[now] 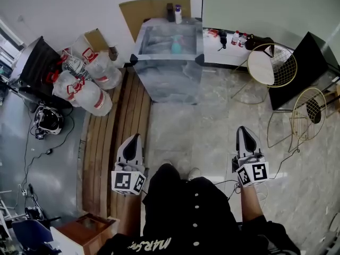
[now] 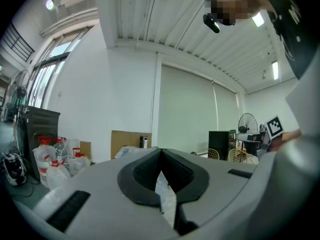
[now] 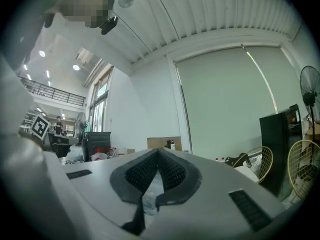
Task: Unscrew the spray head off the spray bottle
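A small teal spray bottle (image 1: 176,47) stands on a grey marble-look table (image 1: 169,76) at the far middle of the head view, well away from both grippers. My left gripper (image 1: 132,139) is held level at the person's left side, its jaws shut with nothing between them; the left gripper view shows its dark pads (image 2: 145,174) meeting at the tip. My right gripper (image 1: 245,131) is level on the other side, also shut and empty, its pads (image 3: 172,173) closed together. In both gripper views the jaws hide the spray bottle.
Several large water jugs (image 1: 85,84) lie left of the table beside a strip of wooden planks (image 1: 114,142). Two wire chairs (image 1: 276,62) (image 1: 311,108) and a black cabinet (image 1: 308,65) stand at the right. A white bottle (image 1: 178,14) stands by cardboard behind the table.
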{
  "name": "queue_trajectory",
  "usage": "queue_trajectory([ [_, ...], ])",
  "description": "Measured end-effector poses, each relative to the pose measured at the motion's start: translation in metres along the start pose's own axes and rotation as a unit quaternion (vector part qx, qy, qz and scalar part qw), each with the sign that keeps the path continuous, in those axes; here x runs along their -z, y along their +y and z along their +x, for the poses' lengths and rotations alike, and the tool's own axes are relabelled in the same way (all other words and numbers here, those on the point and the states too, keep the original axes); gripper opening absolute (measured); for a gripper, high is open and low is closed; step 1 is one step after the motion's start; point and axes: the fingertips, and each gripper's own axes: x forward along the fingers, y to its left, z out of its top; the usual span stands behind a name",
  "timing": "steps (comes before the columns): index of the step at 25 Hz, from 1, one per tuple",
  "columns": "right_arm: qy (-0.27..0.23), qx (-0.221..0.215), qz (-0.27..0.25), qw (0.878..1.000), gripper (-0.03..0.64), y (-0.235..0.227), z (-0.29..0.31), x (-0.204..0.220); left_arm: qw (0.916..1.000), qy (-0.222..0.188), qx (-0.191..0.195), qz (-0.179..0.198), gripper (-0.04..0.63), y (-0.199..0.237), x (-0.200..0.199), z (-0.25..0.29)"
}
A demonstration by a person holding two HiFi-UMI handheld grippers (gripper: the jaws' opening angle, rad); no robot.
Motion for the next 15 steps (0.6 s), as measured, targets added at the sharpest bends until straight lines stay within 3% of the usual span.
queue_trajectory([
  [15,-0.001,-0.016,-0.010,1.000,0.012,-0.014,0.054,-0.001,1.0000,-0.005,-0.001,-0.002,0.025,0.015,0.001,0.051],
])
